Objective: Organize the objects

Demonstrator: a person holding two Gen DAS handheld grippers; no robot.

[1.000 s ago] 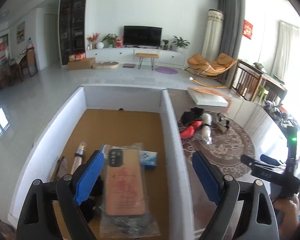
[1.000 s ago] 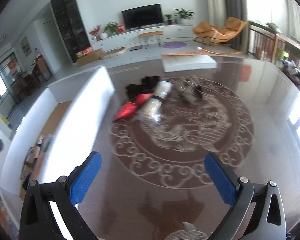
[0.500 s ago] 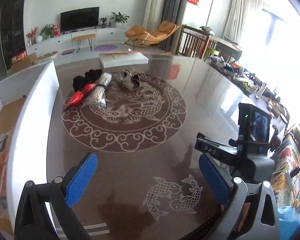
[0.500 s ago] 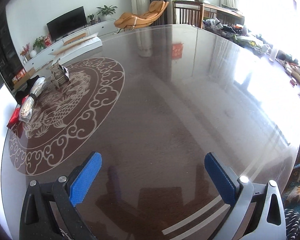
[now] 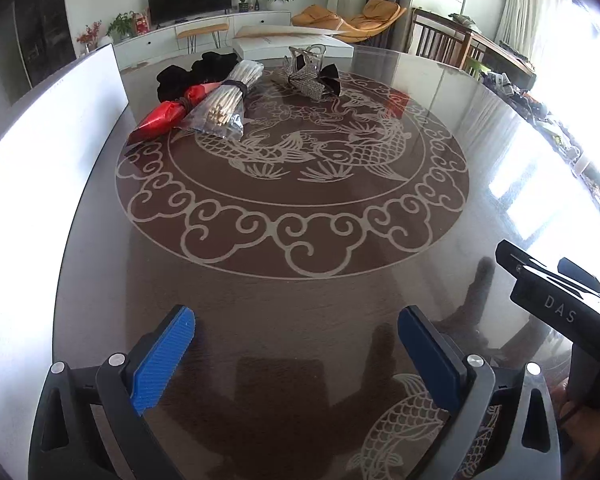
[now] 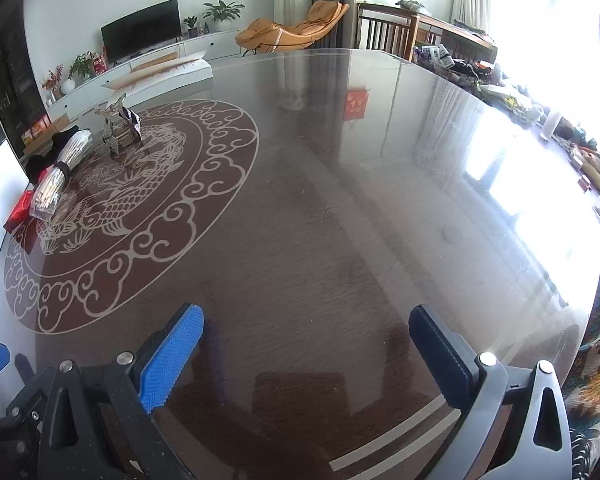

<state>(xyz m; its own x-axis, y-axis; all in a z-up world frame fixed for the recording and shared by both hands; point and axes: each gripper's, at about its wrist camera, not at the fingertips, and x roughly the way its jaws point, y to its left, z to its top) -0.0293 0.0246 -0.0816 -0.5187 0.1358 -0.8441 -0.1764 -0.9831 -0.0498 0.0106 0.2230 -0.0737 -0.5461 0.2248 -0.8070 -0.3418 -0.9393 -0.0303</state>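
Note:
Several loose items lie at the far left of the dark glossy table (image 5: pixel 300 300): a bag of chopsticks (image 5: pixel 224 104) bound with a black band, a red packet (image 5: pixel 164 116), a black cloth (image 5: pixel 192 74) and a glittery bow clip (image 5: pixel 310 76). The same bag of chopsticks (image 6: pixel 60 176) and bow clip (image 6: pixel 120 128) show far left in the right wrist view. My left gripper (image 5: pixel 296 324) hovers open over bare table, well short of the items. My right gripper (image 6: pixel 308 320) is open too, with nothing between its blue pads.
A white box wall (image 5: pixel 48 152) runs along the table's left edge. A flat white carton (image 5: pixel 292 44) lies at the far end. The right gripper's body (image 5: pixel 560 312) juts in at the lower right. Clutter lines a sideboard (image 6: pixel 540 120) on the right.
The left gripper left the box, where a bagged phone lies, and swung right and down over the table. The right gripper also turned right, away from the items.

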